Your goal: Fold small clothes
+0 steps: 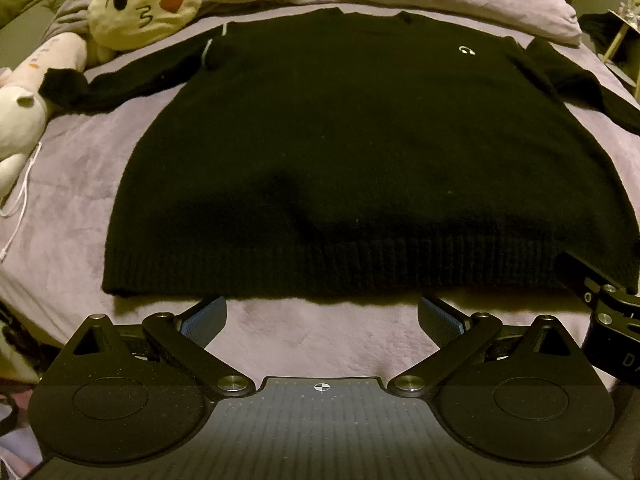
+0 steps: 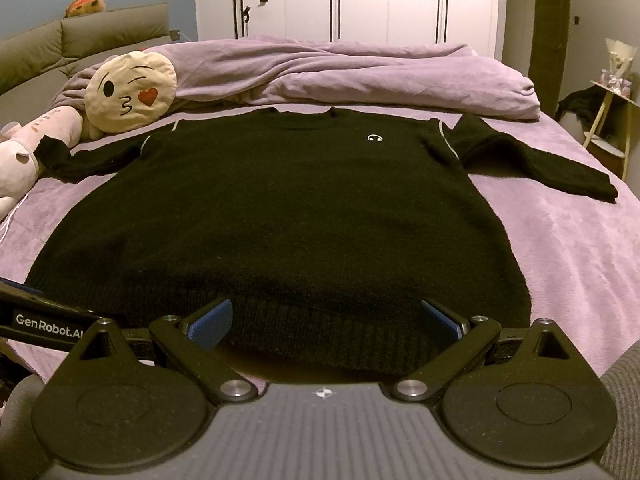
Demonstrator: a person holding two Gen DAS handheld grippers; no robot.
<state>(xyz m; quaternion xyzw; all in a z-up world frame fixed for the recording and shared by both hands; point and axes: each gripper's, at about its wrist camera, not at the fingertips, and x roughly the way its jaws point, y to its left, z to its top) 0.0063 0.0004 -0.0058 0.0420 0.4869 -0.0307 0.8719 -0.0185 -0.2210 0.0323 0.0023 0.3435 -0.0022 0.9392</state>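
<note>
black knitted sweater [image 2: 280,216] flat, front up, on lilac plush bedspread [image 1: 80,184] | left gripper [image 1: 322,314], right gripper [image 2: 326,320]: 2 spread, empty, at hem | pinch ribbed hem corners evenly; lift together

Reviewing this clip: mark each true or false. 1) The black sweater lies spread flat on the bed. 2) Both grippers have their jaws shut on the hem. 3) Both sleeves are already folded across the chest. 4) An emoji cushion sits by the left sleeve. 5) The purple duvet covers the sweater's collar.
1) True: the black sweater lies spread flat, front up, on the bed.
2) False: the left gripper and right gripper both have jaws open, holding nothing.
3) False: the left sleeve and right sleeve both stretch outward.
4) True: the emoji cushion lies beyond that sleeve.
5) False: the purple duvet is bunched behind the collar, which is uncovered.
</note>
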